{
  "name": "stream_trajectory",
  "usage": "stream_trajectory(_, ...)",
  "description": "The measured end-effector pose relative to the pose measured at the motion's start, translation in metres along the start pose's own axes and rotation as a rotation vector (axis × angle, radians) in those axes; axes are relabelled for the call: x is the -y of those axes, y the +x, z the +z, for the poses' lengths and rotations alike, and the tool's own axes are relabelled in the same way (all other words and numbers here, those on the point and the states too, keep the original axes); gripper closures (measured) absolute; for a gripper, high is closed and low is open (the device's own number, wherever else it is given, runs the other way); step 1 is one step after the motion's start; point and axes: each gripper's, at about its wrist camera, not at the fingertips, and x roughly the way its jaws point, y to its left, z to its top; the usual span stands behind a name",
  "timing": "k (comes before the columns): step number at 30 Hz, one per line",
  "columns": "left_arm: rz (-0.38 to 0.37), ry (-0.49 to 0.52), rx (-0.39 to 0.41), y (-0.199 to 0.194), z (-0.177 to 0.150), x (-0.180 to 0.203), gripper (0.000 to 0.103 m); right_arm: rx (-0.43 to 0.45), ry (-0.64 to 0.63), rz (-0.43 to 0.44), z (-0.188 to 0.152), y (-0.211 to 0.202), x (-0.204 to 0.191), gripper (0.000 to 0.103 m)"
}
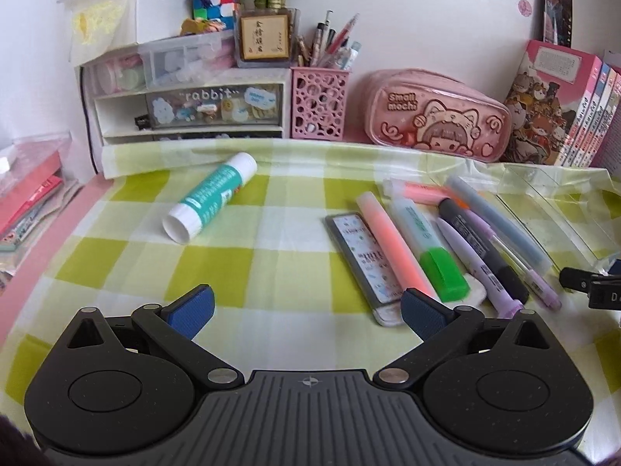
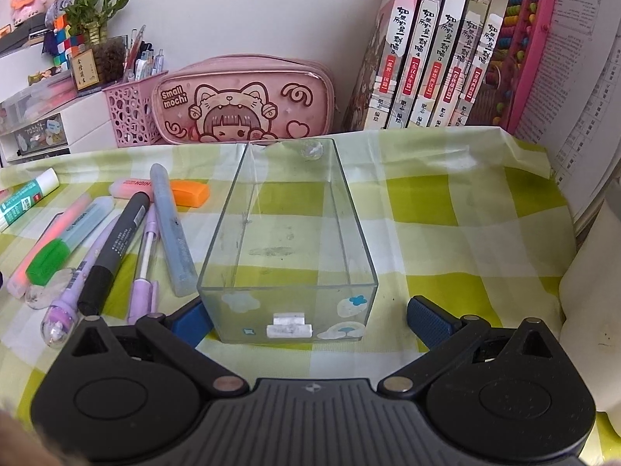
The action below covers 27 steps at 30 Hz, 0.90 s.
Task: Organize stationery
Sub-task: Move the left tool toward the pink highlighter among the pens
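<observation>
Presently: both the left gripper (image 1: 306, 312) and right gripper (image 2: 310, 320) spread, empty; pens (image 2: 112, 248) left of clear box (image 2: 287, 233), unsorted; next, grasp one.

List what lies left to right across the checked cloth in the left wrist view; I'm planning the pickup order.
Glue stick → flat grey case → pink highlighter → green-capped highlighter → black marker.
</observation>
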Motion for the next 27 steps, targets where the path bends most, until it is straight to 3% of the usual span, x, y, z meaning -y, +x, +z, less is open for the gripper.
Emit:
stream_trajectory(5,0.014,-0.012,0.003,0.01,0.019,-0.022,0.005,-0.001,-0.005,-0.011,0.003,0.003,-0.001,0.0)
stream_trajectory(13,-0.116,-0.011,-0.029,0.025,0.027,-0.003,0.011,0.0,-0.018,0.0,0.008,0.009,-0.004,0.0)
stream_trajectory(18,-0.162,-0.021,-0.066,0.035,0.032,0.015,0.048,0.004,-0.031,0.028,0.01,0.012,-0.006,0.0)
stream_trajectory(27,-0.223,-0.081,-0.123,0.048,0.039,0.029,0.054,0.017,-0.031,0.063,0.012,0.012,-0.007,0.002)
